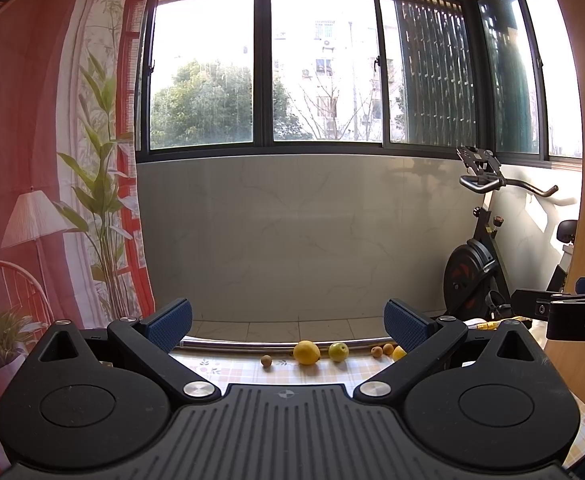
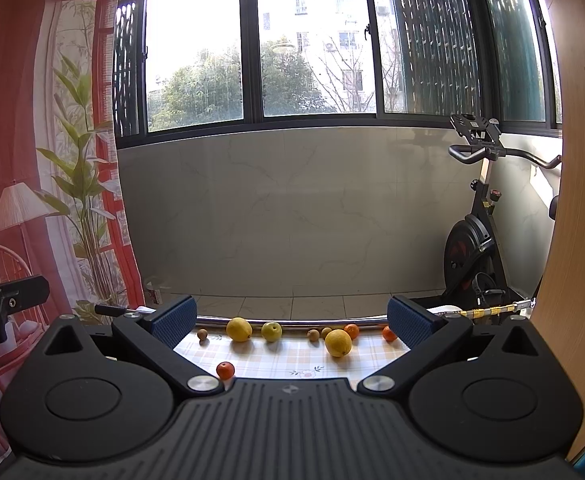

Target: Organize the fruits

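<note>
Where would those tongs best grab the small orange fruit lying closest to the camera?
Across its round middle, probably coming down from above and the near side. The small orange fruit sits alone on the checked tablecloth, apart from the lemons and the rest, so nothing crowds it. The right tongs are wide open, hold nothing, and would easily straddle it.

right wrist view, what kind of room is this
Probably an enclosed balcony or sunroom in a flat. A wide band of windows looks onto another apartment block, an exercise bike stands in the corner, and fruit lies on a table with a checked cloth.
</note>
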